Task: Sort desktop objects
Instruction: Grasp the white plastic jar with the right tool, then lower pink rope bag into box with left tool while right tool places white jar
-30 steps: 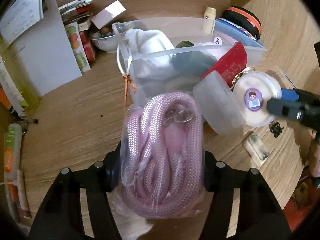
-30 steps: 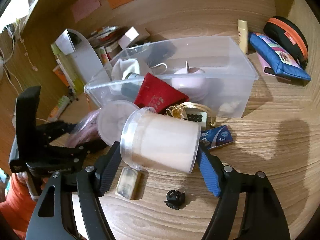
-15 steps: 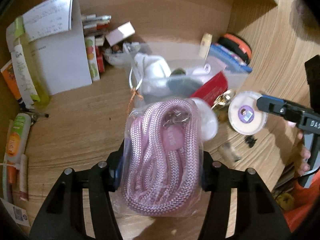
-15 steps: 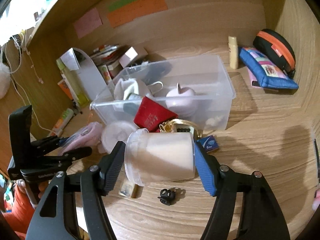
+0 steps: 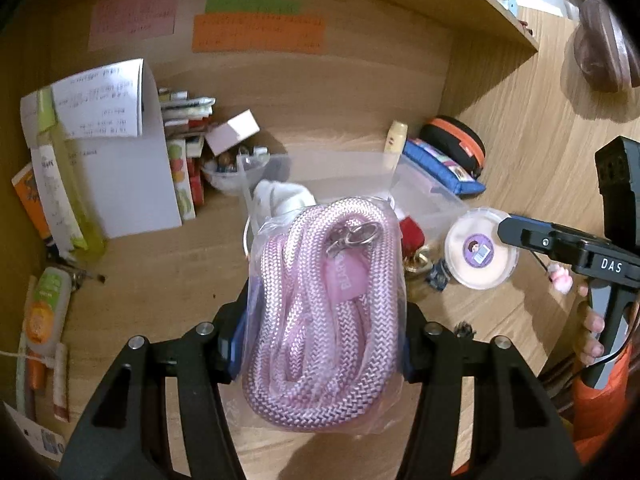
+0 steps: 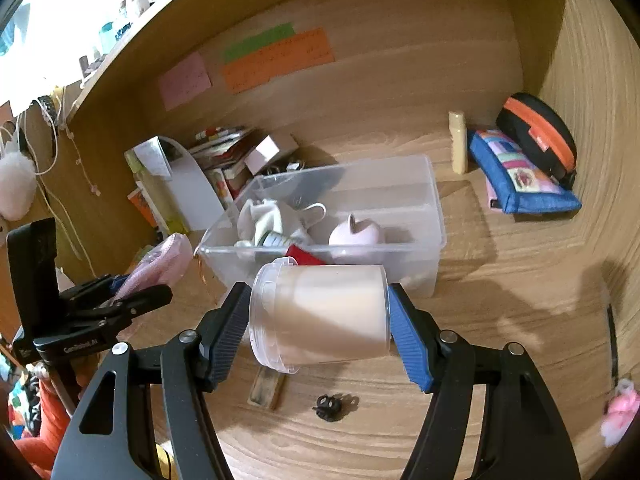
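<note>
My left gripper (image 5: 322, 336) is shut on a clear bag of coiled pink rope (image 5: 324, 312) and holds it above the desk in front of the clear plastic bin (image 5: 424, 204). My right gripper (image 6: 318, 320) is shut on a clear jar of cream-coloured stuff (image 6: 320, 316), held on its side above the desk before the bin (image 6: 400, 200). The bin holds a white cloth (image 6: 264, 216), a pink apple-shaped thing (image 6: 356, 234) and a red item (image 6: 304, 254). The jar (image 5: 480, 248) and right gripper also show in the left wrist view, and the rope bag (image 6: 160, 264) in the right wrist view.
On the desk lie a small black clip (image 6: 328, 404) and a small tan block (image 6: 266, 390). A blue pouch (image 6: 520, 172), a black-and-orange case (image 6: 540, 132) and a cream tube (image 6: 458, 146) stand at the back right. Books and a white file holder (image 5: 120, 176) stand at the back left.
Both grippers have lifted and pulled back from the bin with their loads. The jar's lid is no longer seen beside the jar.
</note>
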### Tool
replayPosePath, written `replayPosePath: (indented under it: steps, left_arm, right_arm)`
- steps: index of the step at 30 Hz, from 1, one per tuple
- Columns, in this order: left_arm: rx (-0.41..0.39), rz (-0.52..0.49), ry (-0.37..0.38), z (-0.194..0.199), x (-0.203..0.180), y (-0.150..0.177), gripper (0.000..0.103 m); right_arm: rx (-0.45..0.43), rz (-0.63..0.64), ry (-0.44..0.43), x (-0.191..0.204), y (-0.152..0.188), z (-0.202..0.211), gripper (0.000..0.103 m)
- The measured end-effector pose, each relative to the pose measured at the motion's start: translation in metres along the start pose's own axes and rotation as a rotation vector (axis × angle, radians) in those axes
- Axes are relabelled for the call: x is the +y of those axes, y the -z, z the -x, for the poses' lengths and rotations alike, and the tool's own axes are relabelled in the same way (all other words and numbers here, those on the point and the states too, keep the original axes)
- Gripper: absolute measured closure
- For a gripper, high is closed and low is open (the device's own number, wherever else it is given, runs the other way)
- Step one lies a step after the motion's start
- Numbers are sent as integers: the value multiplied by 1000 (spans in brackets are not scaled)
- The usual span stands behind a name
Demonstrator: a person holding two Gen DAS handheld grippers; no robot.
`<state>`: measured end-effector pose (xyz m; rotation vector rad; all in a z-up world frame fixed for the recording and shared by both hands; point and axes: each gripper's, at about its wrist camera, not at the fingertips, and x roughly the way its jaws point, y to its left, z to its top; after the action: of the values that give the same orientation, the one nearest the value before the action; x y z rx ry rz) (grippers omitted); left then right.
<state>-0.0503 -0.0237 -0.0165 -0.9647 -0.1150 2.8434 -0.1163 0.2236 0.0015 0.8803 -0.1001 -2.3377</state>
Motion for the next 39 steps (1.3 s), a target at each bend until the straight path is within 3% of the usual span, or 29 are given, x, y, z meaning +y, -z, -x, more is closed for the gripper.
replayPosePath:
  steps: [14,20,39]
  left_arm:
    - [-64,36,-11,-16,2,-43,47]
    - [-50,55,-6,-32,10,-64,47]
    - [-20,100,-11,-83,22,-108,47]
  right_arm:
    - [-65,13,13,-13,-44,-2,38]
    - [-70,22,20,-17,-66,-15,38]
    - [9,38,11,-22,-112,-84,38]
